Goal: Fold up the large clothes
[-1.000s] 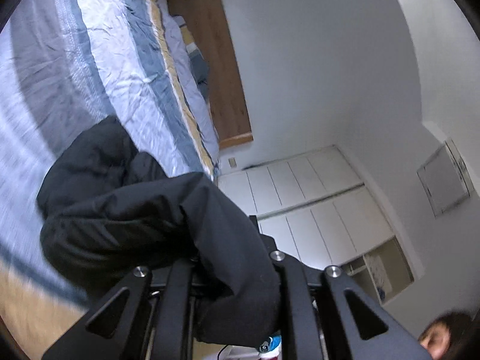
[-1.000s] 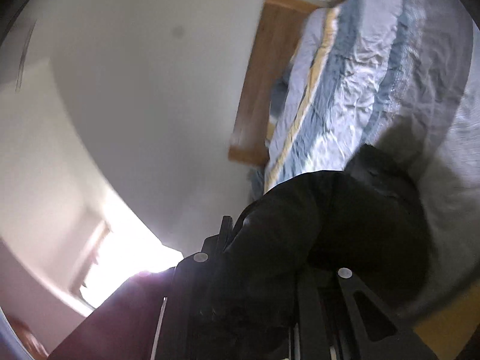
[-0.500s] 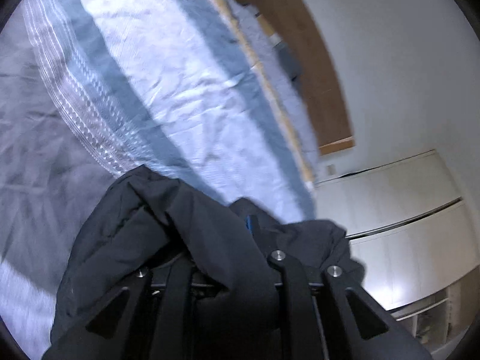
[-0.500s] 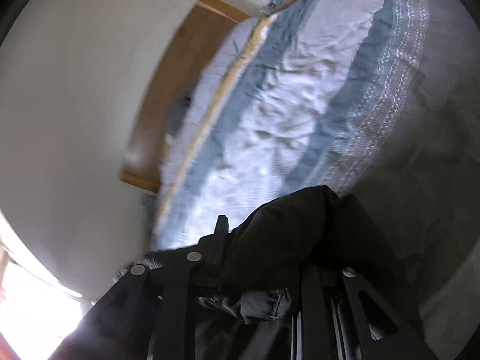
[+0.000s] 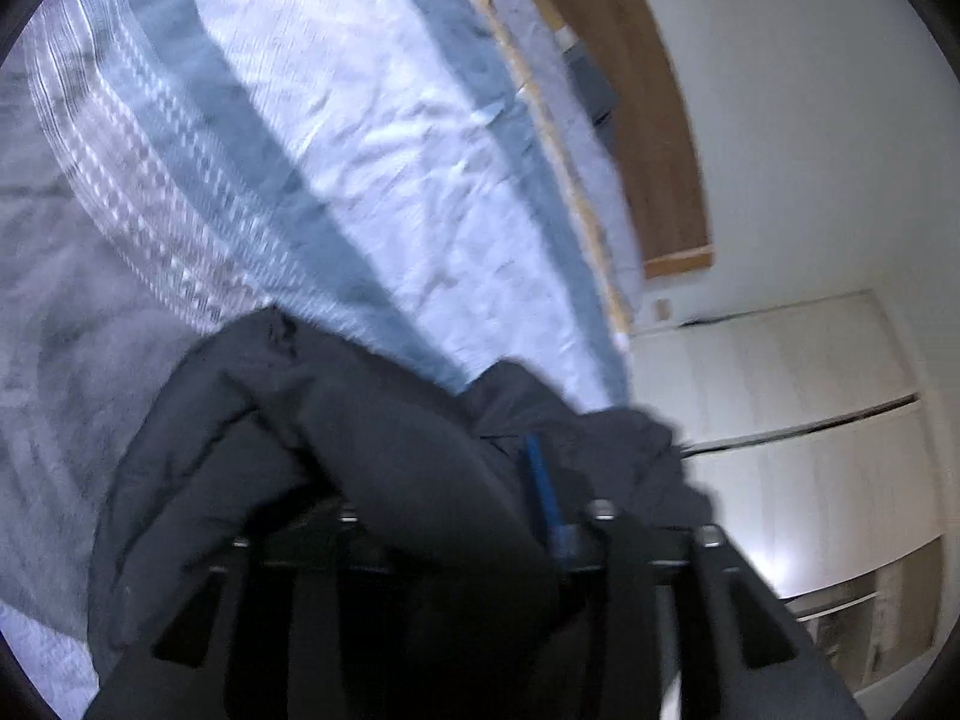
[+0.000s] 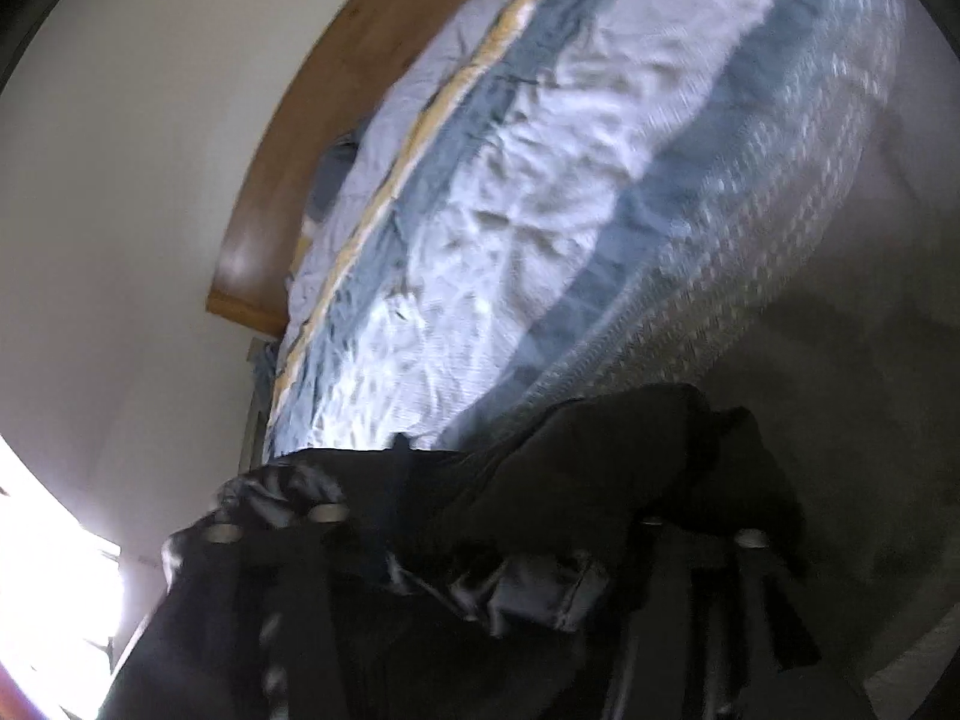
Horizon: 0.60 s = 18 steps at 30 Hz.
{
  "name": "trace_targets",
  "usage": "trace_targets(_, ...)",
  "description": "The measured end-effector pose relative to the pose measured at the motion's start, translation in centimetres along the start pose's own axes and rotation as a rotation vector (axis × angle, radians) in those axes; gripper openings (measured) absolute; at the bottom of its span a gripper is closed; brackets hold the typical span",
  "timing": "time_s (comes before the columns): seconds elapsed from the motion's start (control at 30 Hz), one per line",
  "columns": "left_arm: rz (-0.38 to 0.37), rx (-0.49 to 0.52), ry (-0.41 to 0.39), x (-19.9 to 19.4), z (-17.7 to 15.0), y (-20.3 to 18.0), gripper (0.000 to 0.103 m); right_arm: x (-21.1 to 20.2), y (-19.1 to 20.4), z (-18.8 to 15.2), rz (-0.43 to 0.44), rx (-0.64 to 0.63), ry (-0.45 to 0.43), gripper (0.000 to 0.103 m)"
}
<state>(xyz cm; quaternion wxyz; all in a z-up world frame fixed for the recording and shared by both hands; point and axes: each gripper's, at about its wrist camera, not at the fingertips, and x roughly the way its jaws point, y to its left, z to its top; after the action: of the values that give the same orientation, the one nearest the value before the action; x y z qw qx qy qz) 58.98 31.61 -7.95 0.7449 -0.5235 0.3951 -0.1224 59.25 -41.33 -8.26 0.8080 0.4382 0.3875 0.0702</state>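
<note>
Carrying the black jacket (image 5: 360, 450) above the striped bedspread (image 5: 360, 150), I see both the left gripper (image 5: 468, 540) and right gripper (image 6: 480, 540) clamped on bunched fabric; I judge I should spread them apart evenly before lowering it flat.

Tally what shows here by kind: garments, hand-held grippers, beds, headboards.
Black jacket: 1
Hand-held grippers: 2, left hand-held gripper and right hand-held gripper, each draped in and apparently clamping the jacket
Bed with striped blue cover: 1
Wooden headboard: 1
Total: 5
</note>
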Motion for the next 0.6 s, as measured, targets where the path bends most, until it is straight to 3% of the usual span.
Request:
trace_targets(0.07, -0.037, -0.005, -0.030, -2.0, 0.6, -1.1, 0.048, -1.5, 0.8, 0.6, 0.014, -0.022, -0.017, 0.073)
trace_targets(0.1, -0.039, -0.002, -0.042, -3.1, 0.9, -1.8, 0.051, -2.4, 1.1, 1.0, 0.011, -0.029, -0.031, 0.085)
trace_targets(0.17, -0.033, 0.008, -0.059, -4.7, 1.1, -2.9, 0.054, -4.7, 2.0, 1.7, -0.021, -0.055, -0.085, 0.093)
trace_targets(0.27, -0.024, 0.031, -0.086, -7.2, 1.0, -4.5, 0.055, -7.8, 3.4, 2.4, -0.045, -0.108, -0.121, 0.093)
trace_targets(0.4, 0.058, 0.090, -0.145, -10.9, -0.1, -6.4, 0.056, -10.6, 6.0, 1.5, -0.054, -0.210, -0.127, 0.093)
trace_targets(0.53, 0.194, 0.287, -0.107, -11.9, -3.9, -10.4, 0.056, -11.7, 9.8, -1.7, -0.039, -0.325, -0.109, 0.093)
trace_targets(0.6, 0.265, 0.403, -0.076, -10.7, -6.5, -12.2, 0.056, -11.5, 11.6, -3.9, -0.036, -0.387, -0.089, 0.093)
